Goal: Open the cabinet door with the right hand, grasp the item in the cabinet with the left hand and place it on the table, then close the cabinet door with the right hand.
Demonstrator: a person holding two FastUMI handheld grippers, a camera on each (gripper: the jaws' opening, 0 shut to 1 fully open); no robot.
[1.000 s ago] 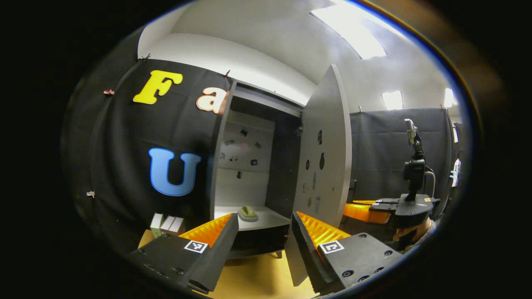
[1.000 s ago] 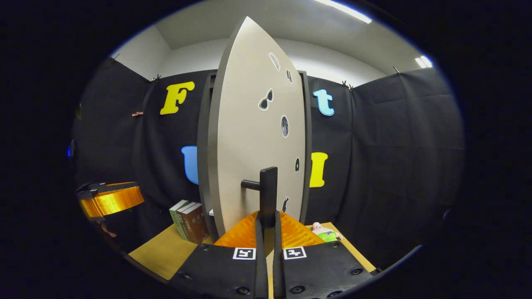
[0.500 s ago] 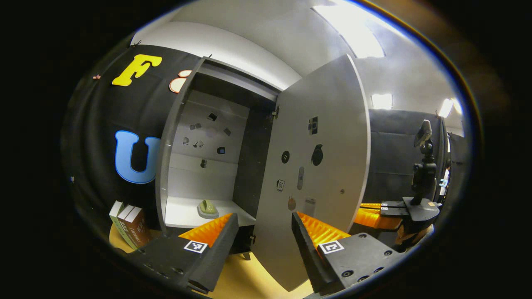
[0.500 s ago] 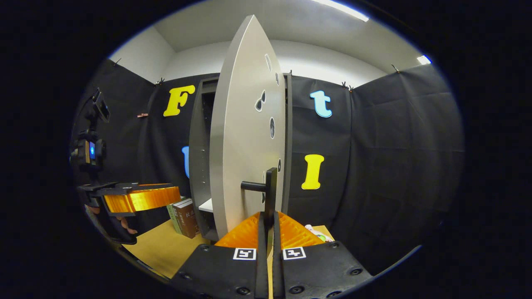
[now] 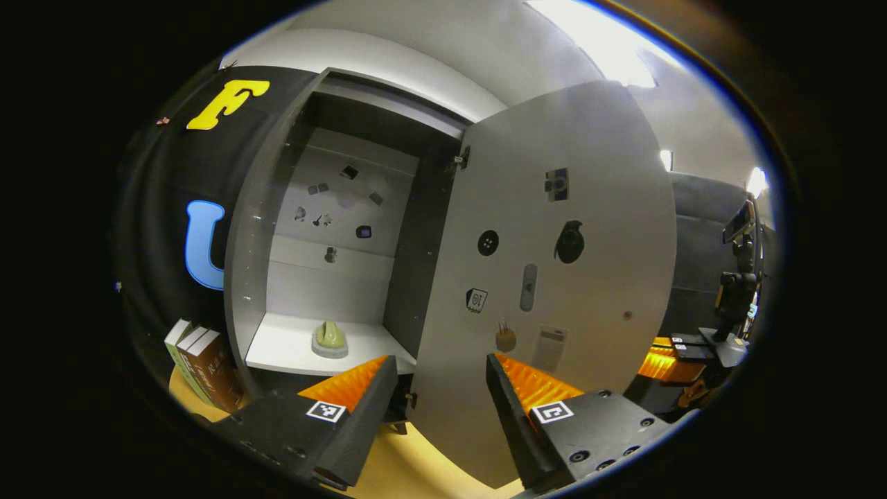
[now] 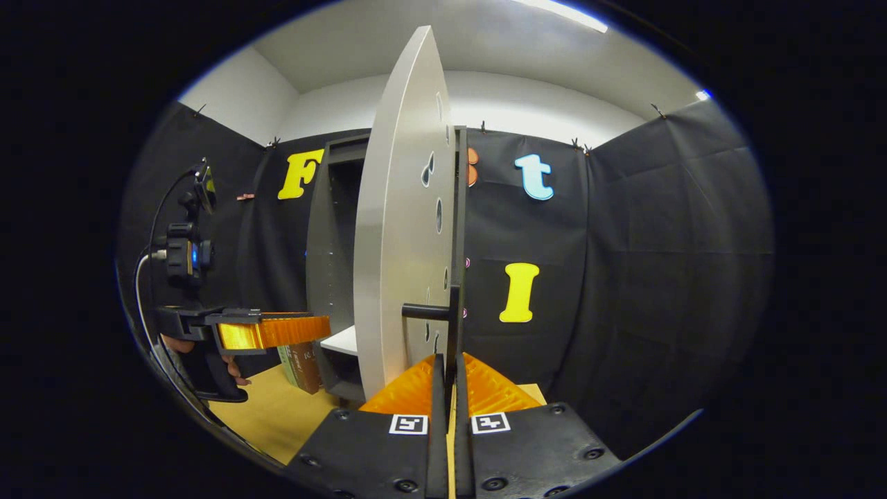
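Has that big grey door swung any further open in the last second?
Yes. The door has swung further open: in the right gripper view it now clears more of the cabinet behind it.

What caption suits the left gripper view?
Open left gripper faces the opened cabinet door and a small green item on the shelf.

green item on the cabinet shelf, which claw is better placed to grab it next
Left. The left claw is open and faces the item on the shelf. The right claw is shut on the door handle.
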